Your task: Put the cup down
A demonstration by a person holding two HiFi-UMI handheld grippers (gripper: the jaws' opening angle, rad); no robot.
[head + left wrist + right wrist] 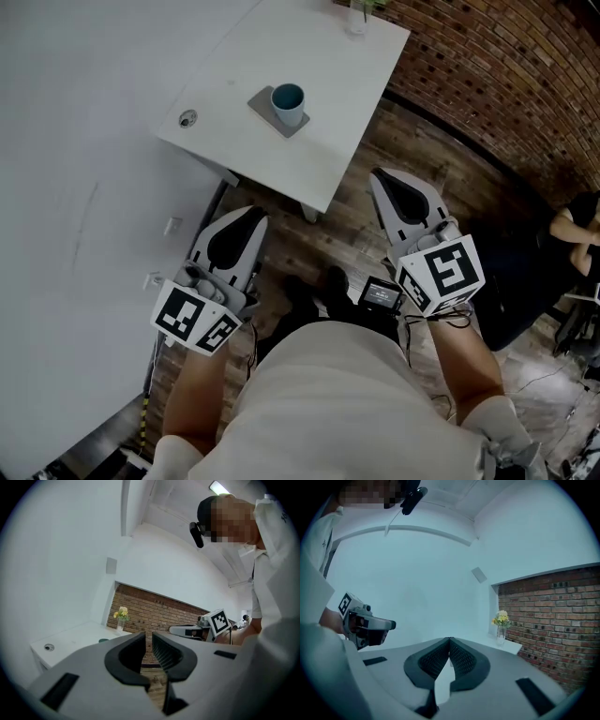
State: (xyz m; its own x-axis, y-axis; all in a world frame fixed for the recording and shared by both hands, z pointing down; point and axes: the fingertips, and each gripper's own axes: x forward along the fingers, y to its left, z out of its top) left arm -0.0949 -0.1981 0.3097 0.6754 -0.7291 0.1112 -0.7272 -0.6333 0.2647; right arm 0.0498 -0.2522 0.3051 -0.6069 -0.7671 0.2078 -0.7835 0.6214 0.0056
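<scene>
Cup (288,103) | on white table (337,84) | well apart from left tool (257,216), right tool (380,175)

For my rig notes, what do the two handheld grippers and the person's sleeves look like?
The left gripper and right gripper are pale grey wedge-shaped shells with black ribbed pads. Each carries a white cube of black square markers. A thin black cable trails under the right one. The sleeves are pale and short.
</scene>
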